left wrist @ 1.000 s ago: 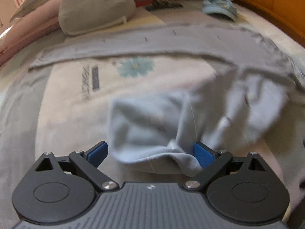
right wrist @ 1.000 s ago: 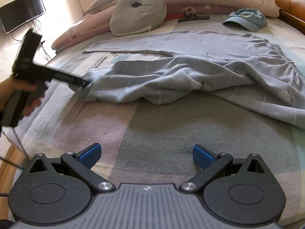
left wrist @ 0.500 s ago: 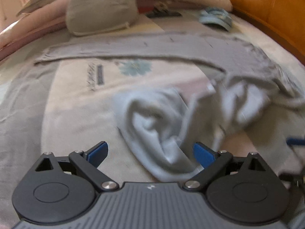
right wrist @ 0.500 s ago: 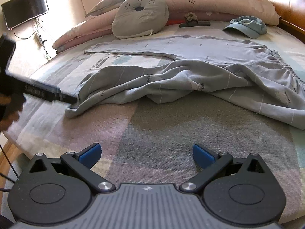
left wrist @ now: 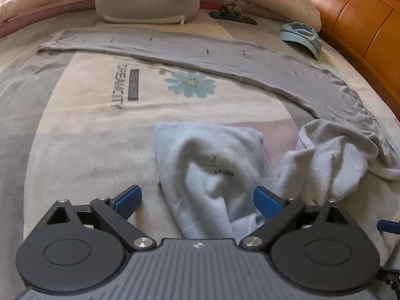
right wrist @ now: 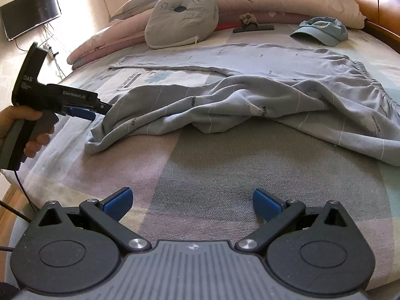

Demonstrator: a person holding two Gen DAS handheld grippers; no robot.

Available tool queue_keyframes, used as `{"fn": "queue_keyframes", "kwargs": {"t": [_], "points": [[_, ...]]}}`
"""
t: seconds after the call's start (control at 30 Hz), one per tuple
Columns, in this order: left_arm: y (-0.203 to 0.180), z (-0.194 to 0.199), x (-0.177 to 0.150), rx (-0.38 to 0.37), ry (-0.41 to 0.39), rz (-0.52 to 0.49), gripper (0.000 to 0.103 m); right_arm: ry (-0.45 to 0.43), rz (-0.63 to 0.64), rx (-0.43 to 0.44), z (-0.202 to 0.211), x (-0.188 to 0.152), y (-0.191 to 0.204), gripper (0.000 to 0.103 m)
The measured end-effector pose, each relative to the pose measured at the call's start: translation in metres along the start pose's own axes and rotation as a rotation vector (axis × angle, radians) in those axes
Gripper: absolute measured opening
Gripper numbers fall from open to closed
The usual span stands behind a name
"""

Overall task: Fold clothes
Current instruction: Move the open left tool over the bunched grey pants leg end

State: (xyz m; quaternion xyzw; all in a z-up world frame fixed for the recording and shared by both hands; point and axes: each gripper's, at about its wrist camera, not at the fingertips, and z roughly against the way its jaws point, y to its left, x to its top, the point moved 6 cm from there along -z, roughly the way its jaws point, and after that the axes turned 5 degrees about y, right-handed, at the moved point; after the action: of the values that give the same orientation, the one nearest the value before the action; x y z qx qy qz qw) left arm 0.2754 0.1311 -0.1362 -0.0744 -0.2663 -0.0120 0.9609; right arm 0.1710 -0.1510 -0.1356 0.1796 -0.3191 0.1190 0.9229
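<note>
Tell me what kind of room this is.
Most likely a bedroom: the trousers lie on a bed with pillows along a wooden headboard, and a TV hangs on the wall.

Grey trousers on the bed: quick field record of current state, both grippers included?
garment: grey trousers, far leg flat, near leg bunched
surface: bed
left gripper: fingers apart, near leg's cuff end lying between them, not pinched
right gripper: open, over bare bedding, apart from the trousers
other items: grey cushion, blue cap beyond the trousers
fold status: not yet folded
</note>
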Motion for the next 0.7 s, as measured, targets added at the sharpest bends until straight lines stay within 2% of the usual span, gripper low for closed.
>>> {"fn": "queue_keyframes", "kwargs": {"t": [0.17,0.23,0.37,0.5,0.7], "points": [[-0.005,-0.004,0.043,-0.024,-0.05,-0.031,0.096,0.002,0.023,-0.015,-0.001,0.0,0.002,0.103],[-0.013,-0.014,0.063,-0.046,-0.035,-0.056,0.096,0.007,0.03,-0.022,-0.003,0.001,0.003,0.103],[-0.023,-0.049,0.086,-0.088,0.057,-0.086,0.096,0.038,0.025,-0.014,-0.004,0.005,0.001,0.103],[-0.031,-0.067,0.082,-0.118,0.13,-0.125,0.098,0.087,-0.008,0.028,-0.003,0.011,-0.004,0.103],[-0.027,-0.041,0.053,-0.21,0.181,-0.079,0.098,0.1,-0.077,0.069,0.0,0.015,-0.01,0.103]]}}
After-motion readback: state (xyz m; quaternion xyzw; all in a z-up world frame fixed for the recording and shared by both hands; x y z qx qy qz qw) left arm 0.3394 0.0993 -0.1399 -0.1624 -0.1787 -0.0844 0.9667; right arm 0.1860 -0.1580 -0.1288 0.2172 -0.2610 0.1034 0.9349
